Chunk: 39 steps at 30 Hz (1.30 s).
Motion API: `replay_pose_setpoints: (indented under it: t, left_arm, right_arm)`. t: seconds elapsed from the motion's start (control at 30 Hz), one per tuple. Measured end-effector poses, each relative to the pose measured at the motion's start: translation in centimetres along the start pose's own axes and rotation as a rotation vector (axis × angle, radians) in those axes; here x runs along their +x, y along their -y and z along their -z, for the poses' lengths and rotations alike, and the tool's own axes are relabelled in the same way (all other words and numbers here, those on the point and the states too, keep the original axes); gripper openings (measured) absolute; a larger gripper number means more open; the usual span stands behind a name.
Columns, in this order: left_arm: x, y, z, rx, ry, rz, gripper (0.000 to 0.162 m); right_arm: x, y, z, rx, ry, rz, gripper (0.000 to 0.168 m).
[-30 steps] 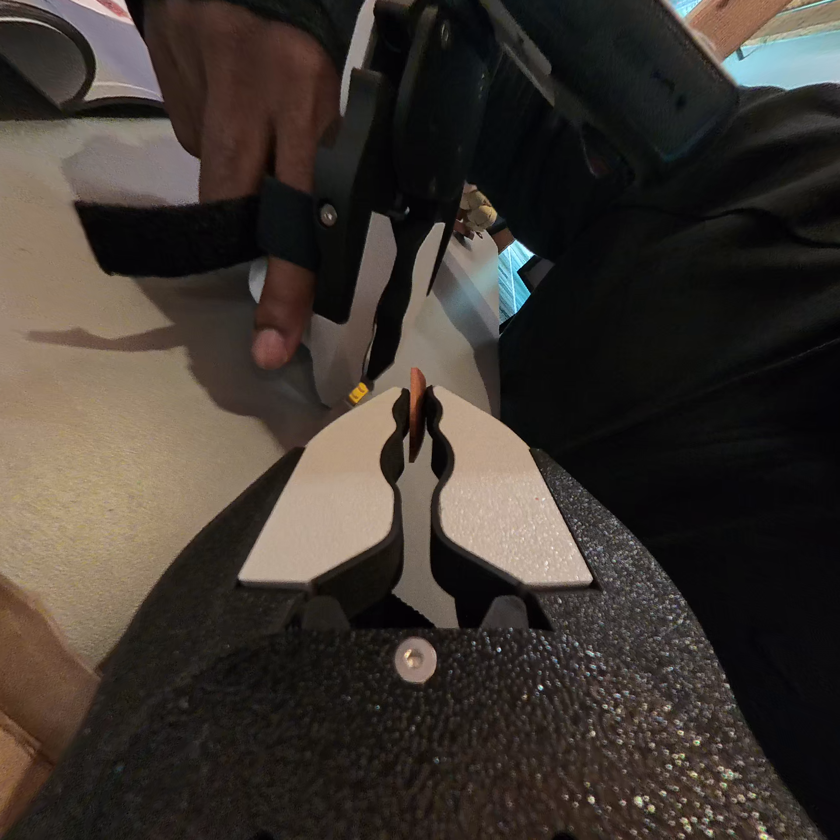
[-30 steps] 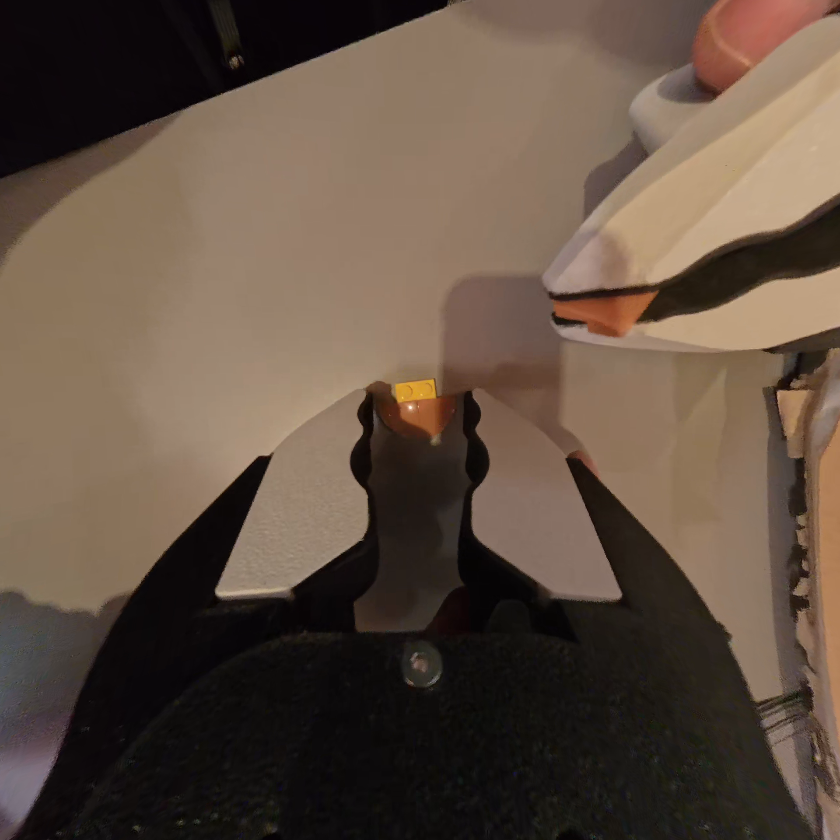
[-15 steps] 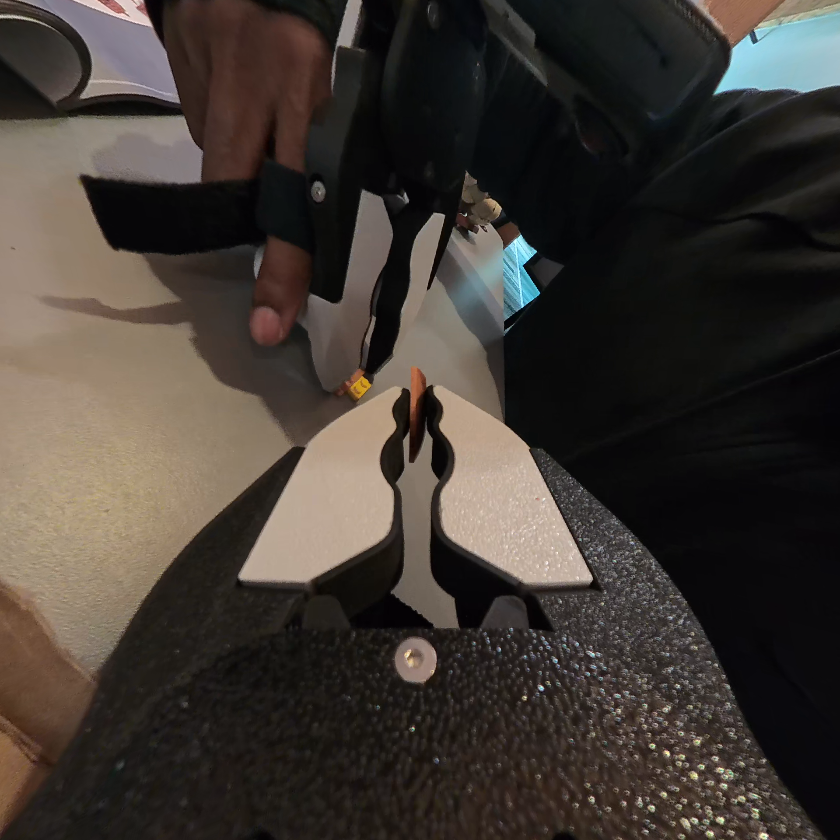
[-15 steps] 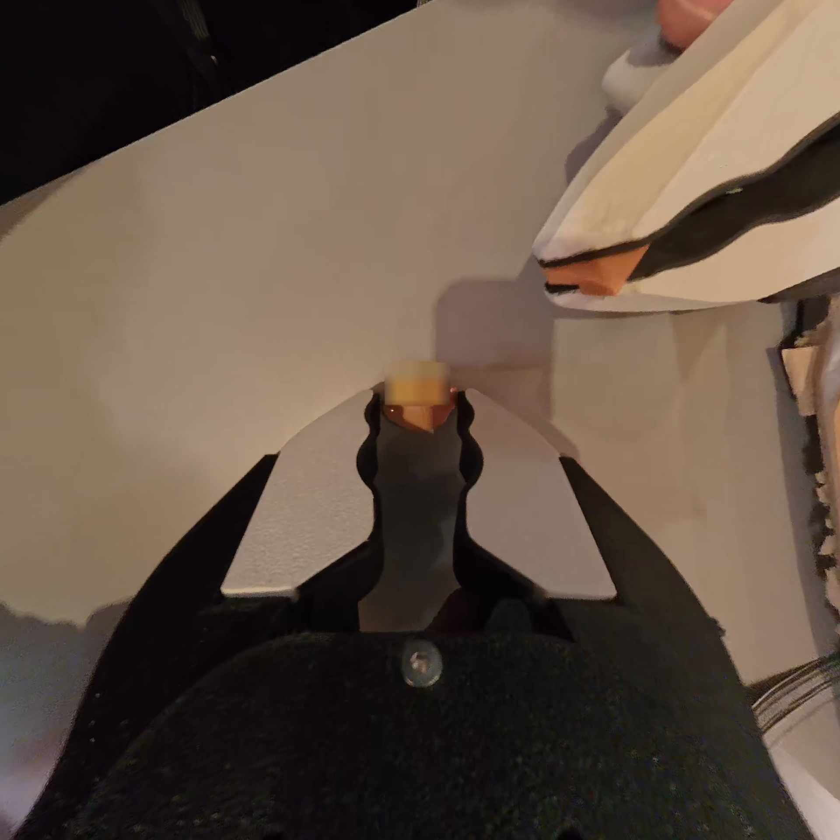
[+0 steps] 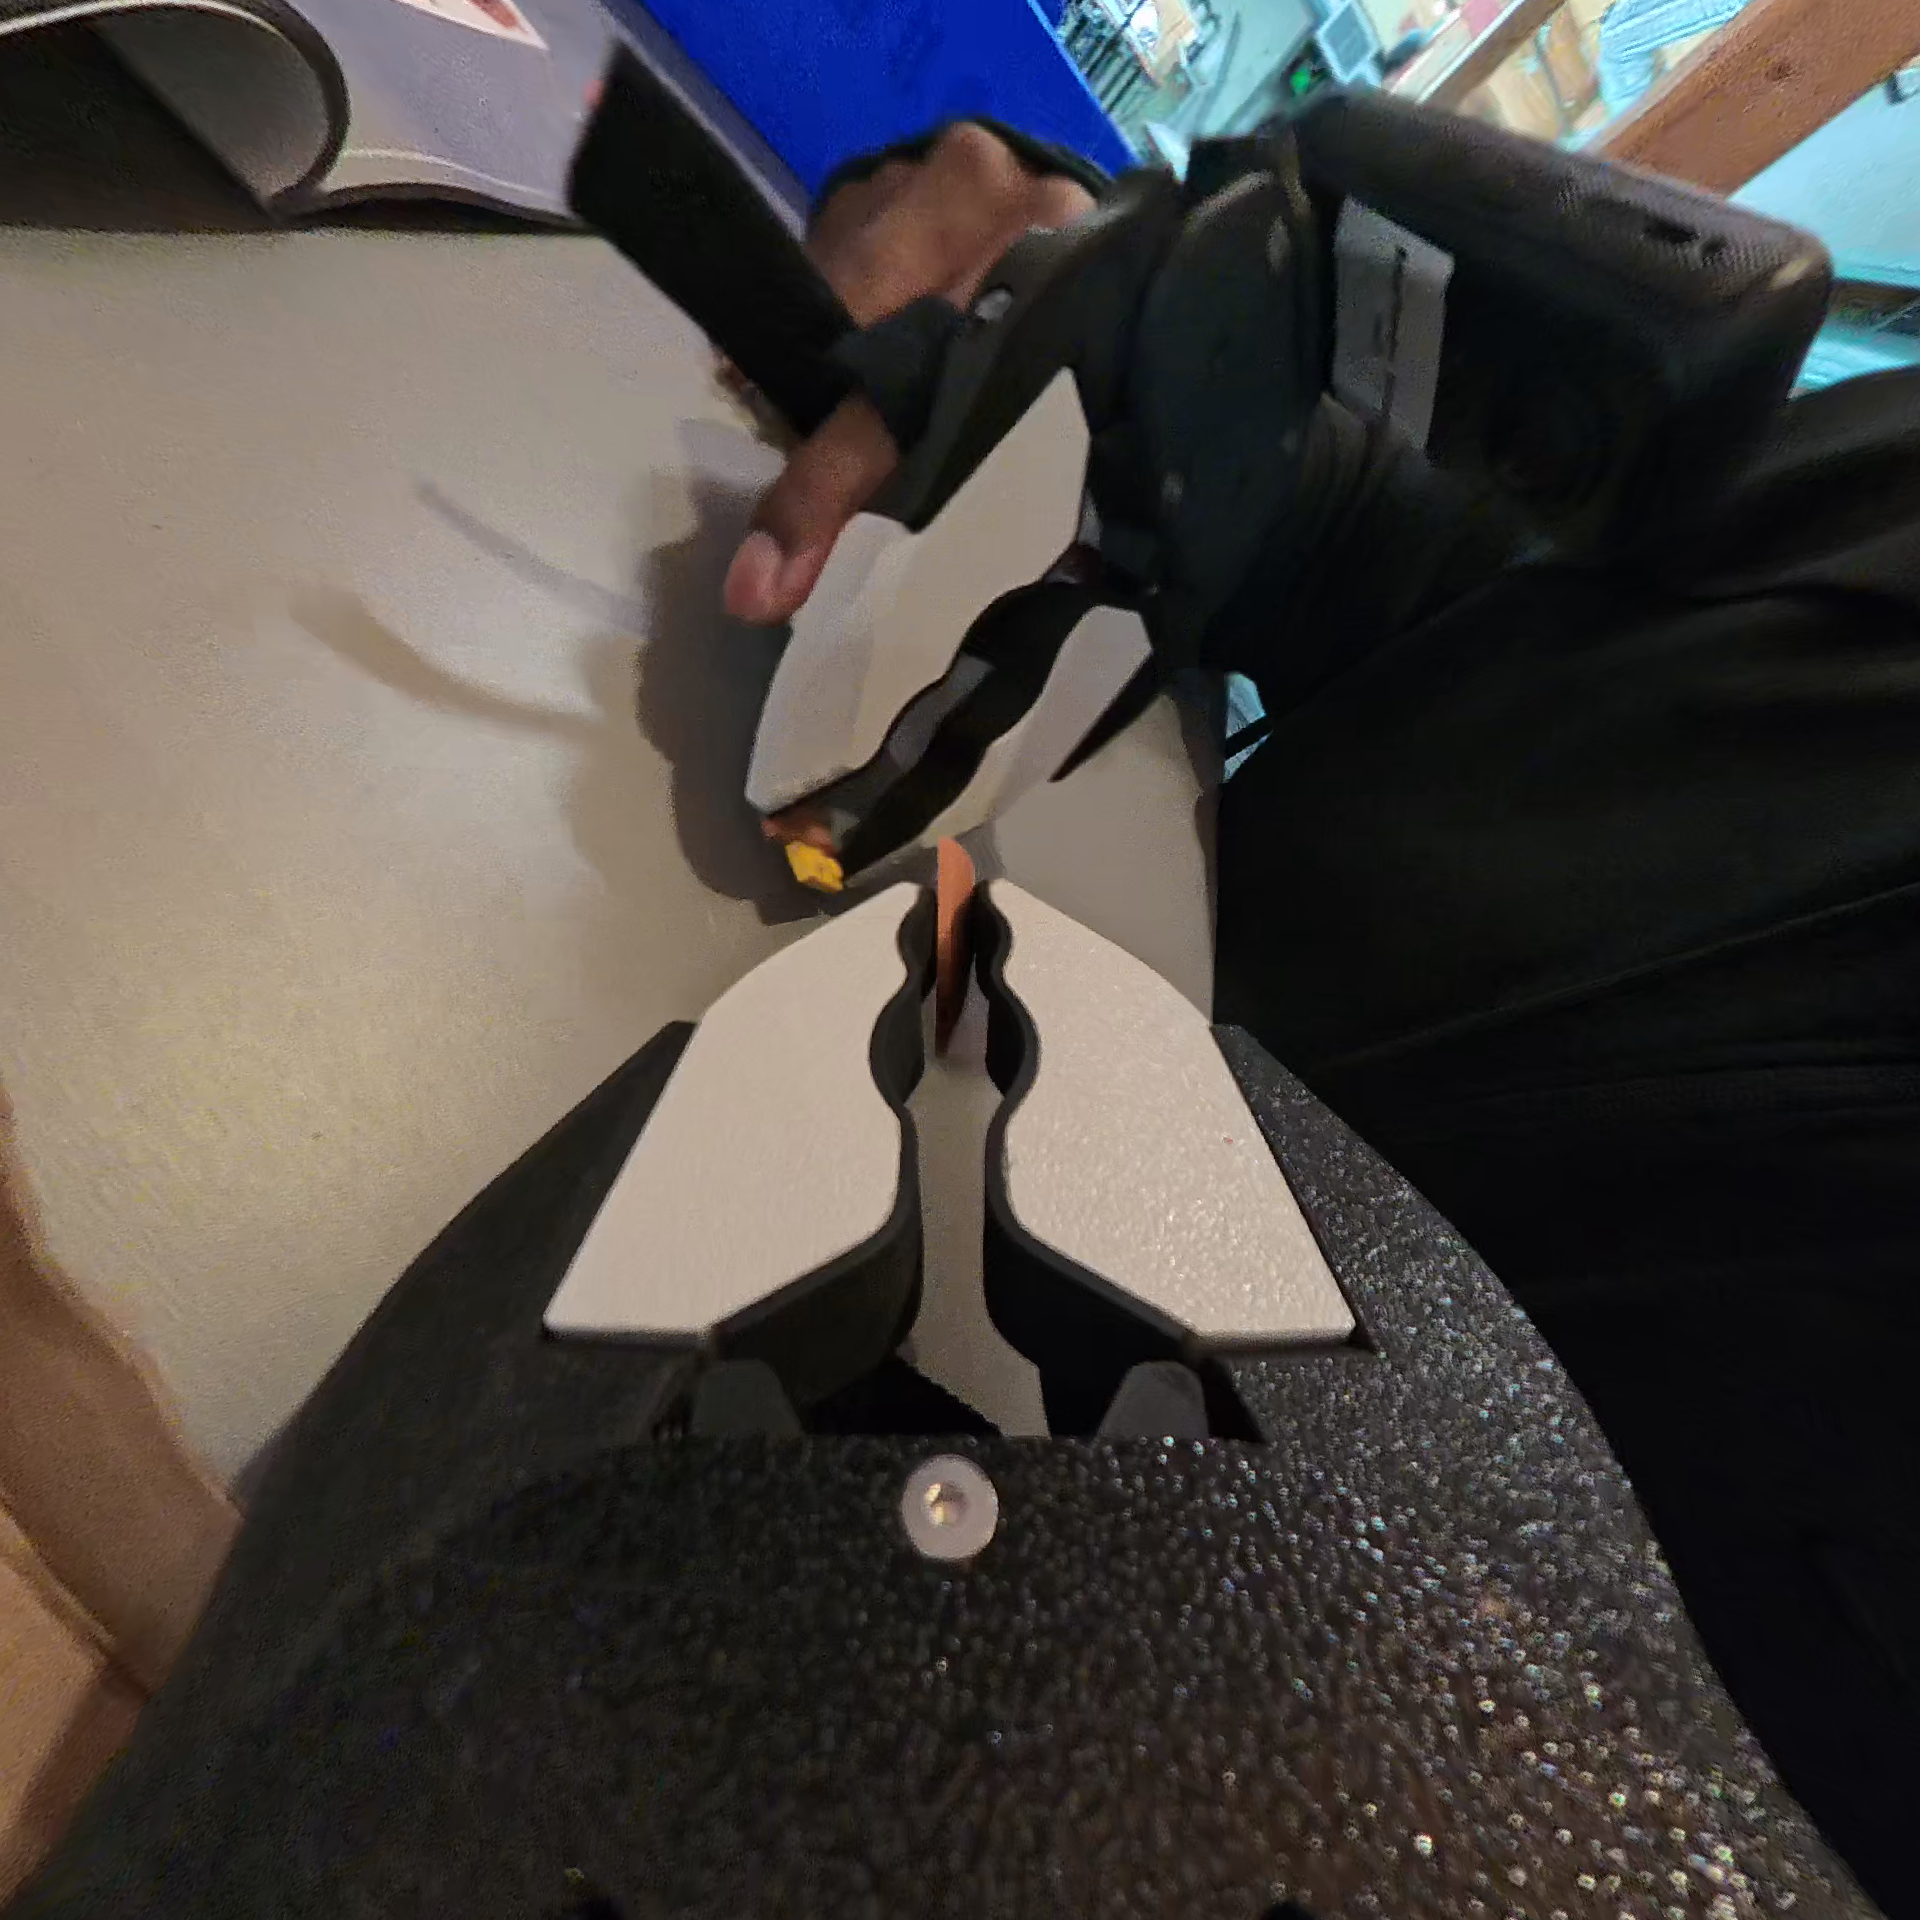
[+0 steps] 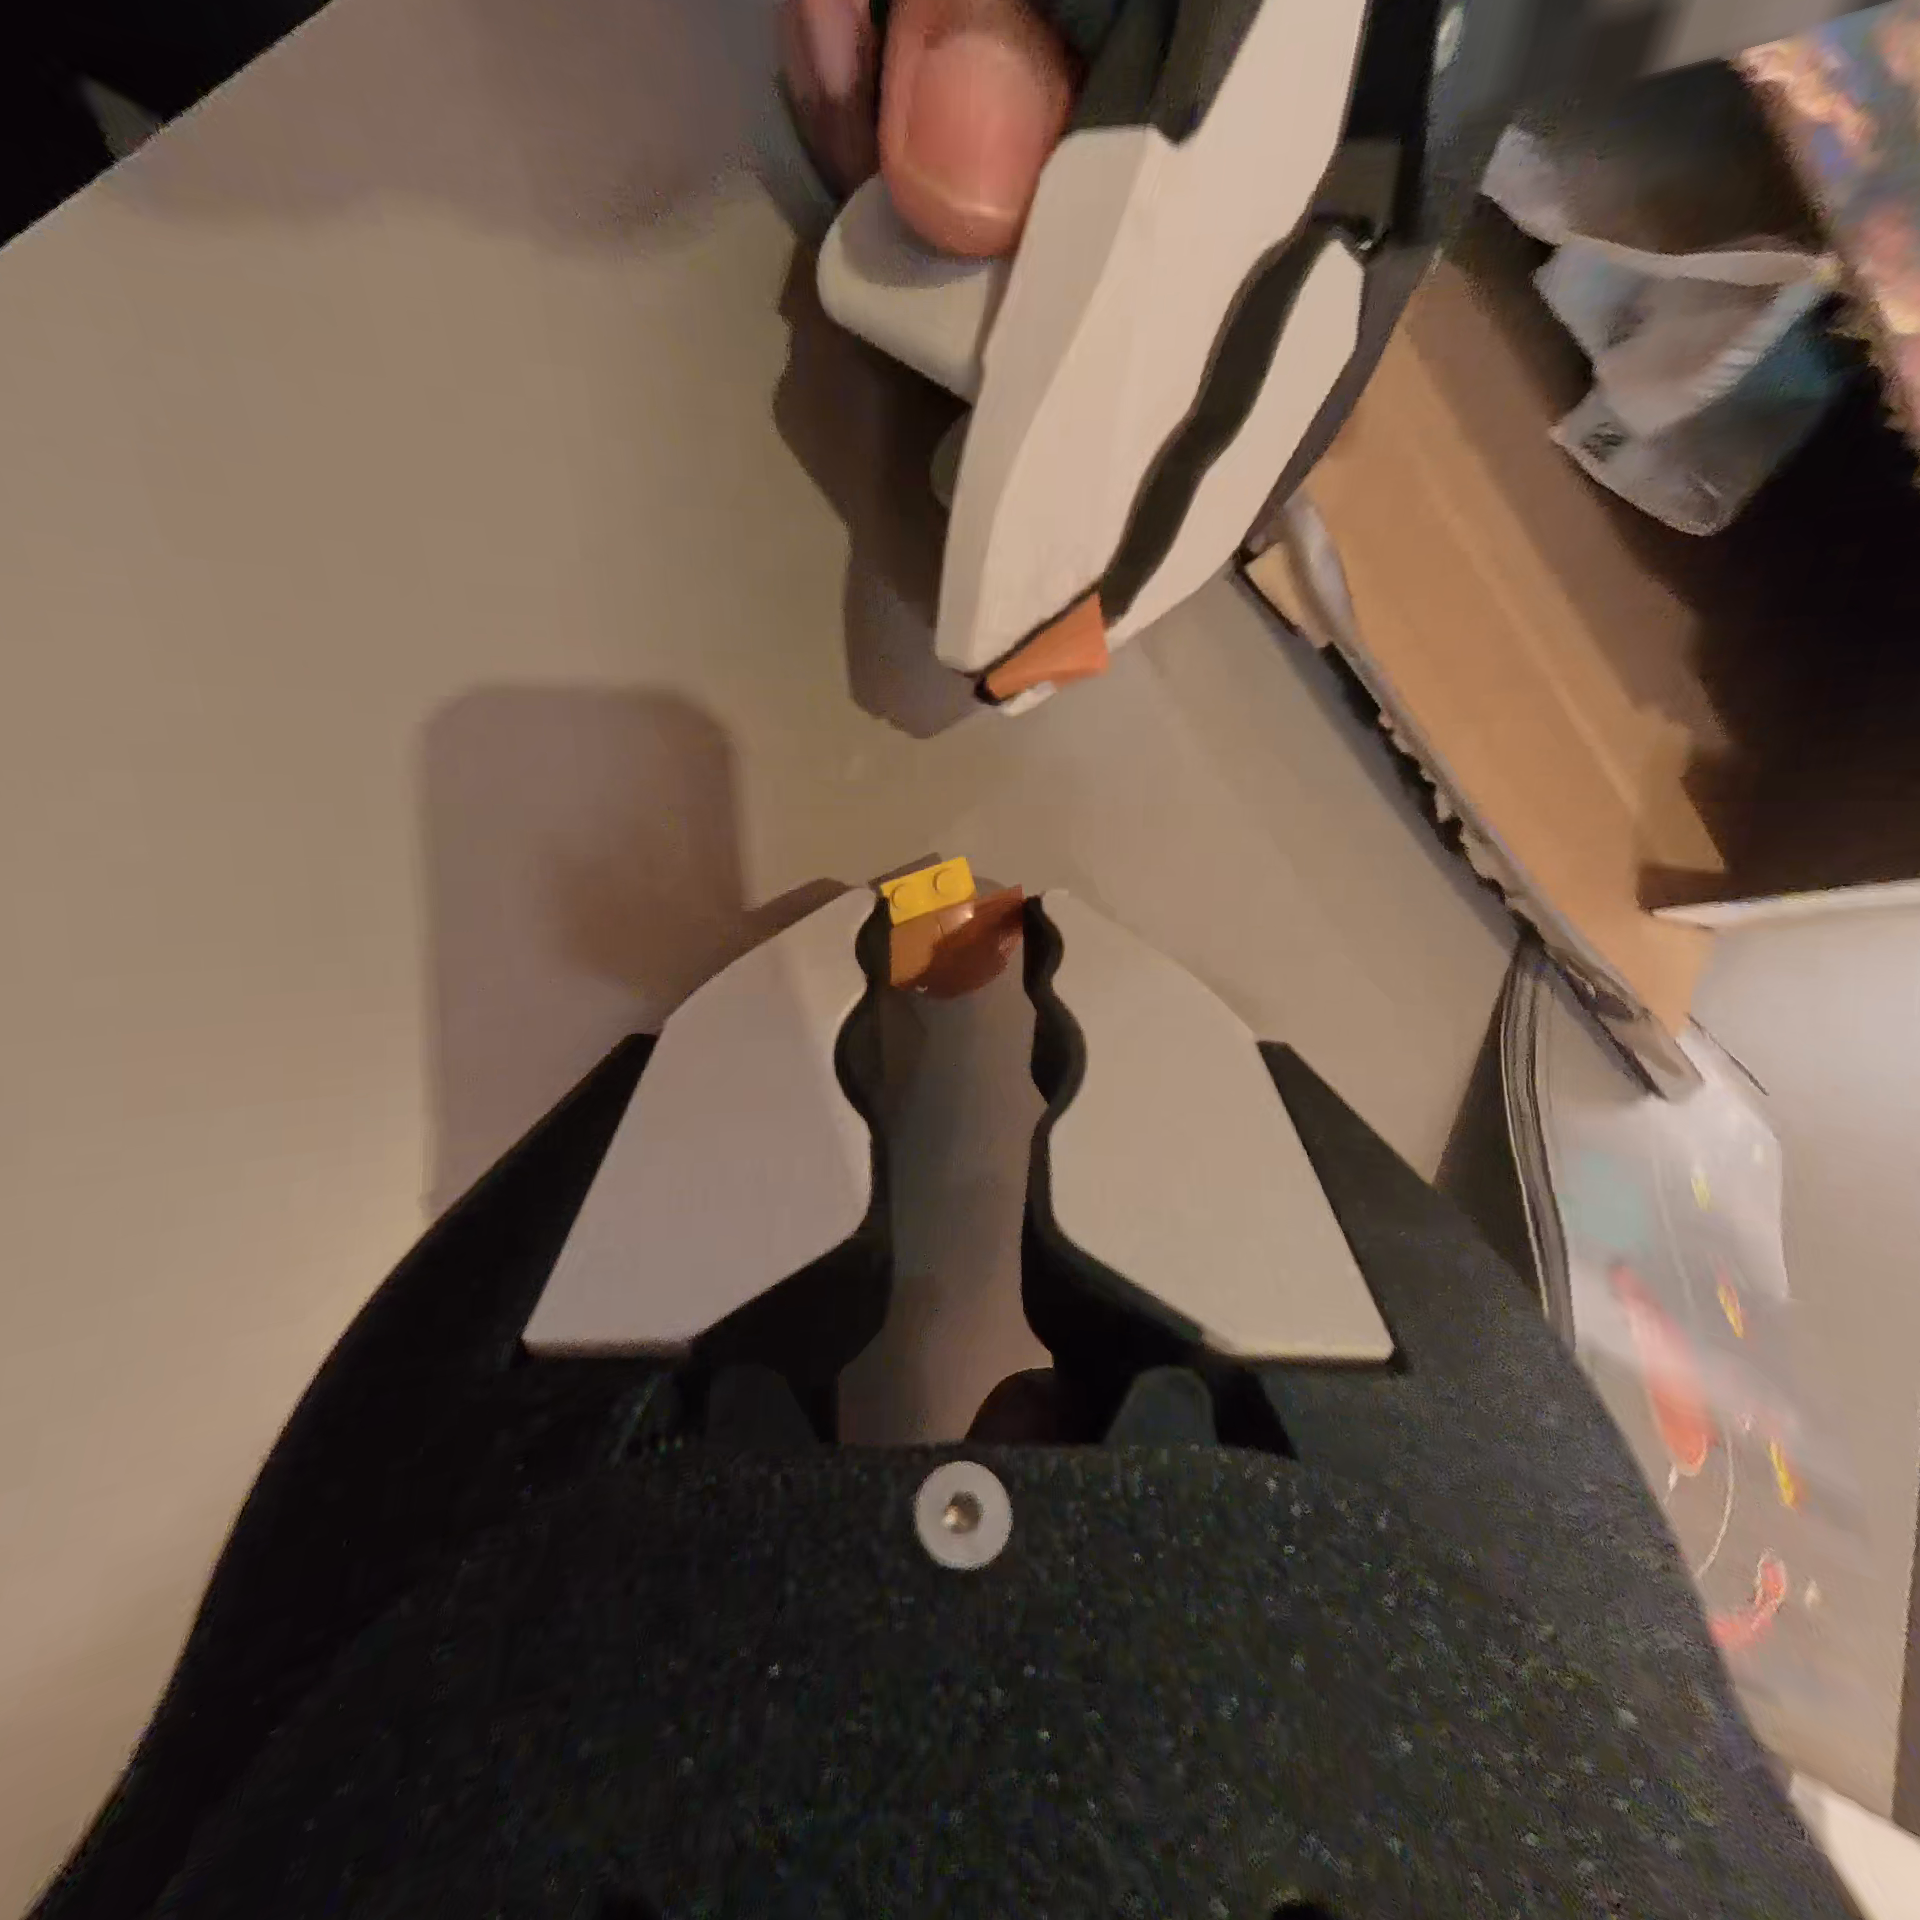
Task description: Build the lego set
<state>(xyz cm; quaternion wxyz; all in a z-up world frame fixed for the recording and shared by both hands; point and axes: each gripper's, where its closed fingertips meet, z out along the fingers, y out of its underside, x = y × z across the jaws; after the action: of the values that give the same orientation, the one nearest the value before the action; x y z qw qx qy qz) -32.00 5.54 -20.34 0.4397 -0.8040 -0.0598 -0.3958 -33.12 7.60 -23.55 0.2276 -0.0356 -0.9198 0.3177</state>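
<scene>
My left gripper (image 5: 951, 909) is shut on a thin orange Lego piece (image 5: 952, 940), held edge-on between the fingertips. It also shows in the right wrist view (image 6: 1044, 665), upper right, with the orange piece (image 6: 1049, 657) at its tip. My right gripper (image 6: 948, 914) is shut on a small assembly: a yellow two-stud plate (image 6: 928, 891) on brown rounded pieces (image 6: 956, 951). In the left wrist view the right gripper (image 5: 821, 831) hangs tilted just beyond my left fingertips, the yellow plate (image 5: 814, 865) at its tip. Both are over the pale table (image 5: 312, 727).
An open instruction booklet (image 5: 260, 114) lies at the table's far left. A cardboard box (image 6: 1475, 582) with plastic bags (image 6: 1683, 395) sits right of the work area, and a clear bag of parts (image 6: 1683, 1299) lies nearer. The person's dark clothing (image 5: 1558, 1039) fills the right side. My hands' fingertips stand some 4 cm from each other.
The right gripper has tilted and swung its tip toward my left gripper. In the right wrist view the left gripper turned from lying sideways to pointing down and came closer. Both keep their pieces.
</scene>
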Motion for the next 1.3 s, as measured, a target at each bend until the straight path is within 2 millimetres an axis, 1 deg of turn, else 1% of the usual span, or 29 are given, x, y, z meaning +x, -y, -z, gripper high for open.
replay_pose_setpoints:
  t: [0.07,0.17,0.27,0.43,0.57,0.63,0.9,1.1,1.3]
  left_arm:
    - [-0.4,0.0,-0.2,-0.010,0.037,0.006,0.006]
    - [-1.0,0.3,-0.6,0.003,0.088,0.008,0.006]
    - [-1.3,0.7,-0.9,0.019,0.107,0.022,0.006]
    - [-0.8,1.0,-1.8,0.020,0.072,0.010,0.006]
    - [-0.3,1.2,-2.4,0.019,0.042,-0.003,0.006]
    - [-0.1,1.3,-2.6,0.022,0.029,-0.012,0.006]
    - [-0.2,1.1,-2.9,-0.008,0.037,-0.012,0.006]
    - [-0.5,1.0,-3.0,-0.016,0.073,-0.020,0.006]
    - [-0.9,0.9,-3.3,-0.027,0.142,-0.052,0.006]
  right_arm:
    - [0.2,0.0,0.3,0.017,-0.113,-0.019,0.024]
    - [0.4,0.2,1.2,0.028,-0.229,-0.038,0.024]
    - [0.2,0.8,2.1,0.078,-0.288,-0.097,0.024]
    - [0.5,1.1,2.9,0.112,-0.384,-0.140,0.024]
    - [0.5,1.0,3.2,0.119,-0.413,-0.162,0.024]
    - [0.5,0.8,3.0,0.101,-0.417,-0.153,0.024]
    - [0.7,0.7,3.1,0.090,-0.460,-0.178,0.024]
    - [0.7,0.7,3.1,0.065,-0.485,-0.157,0.024]
    - [0.6,0.2,2.9,0.036,-0.486,-0.167,0.024]
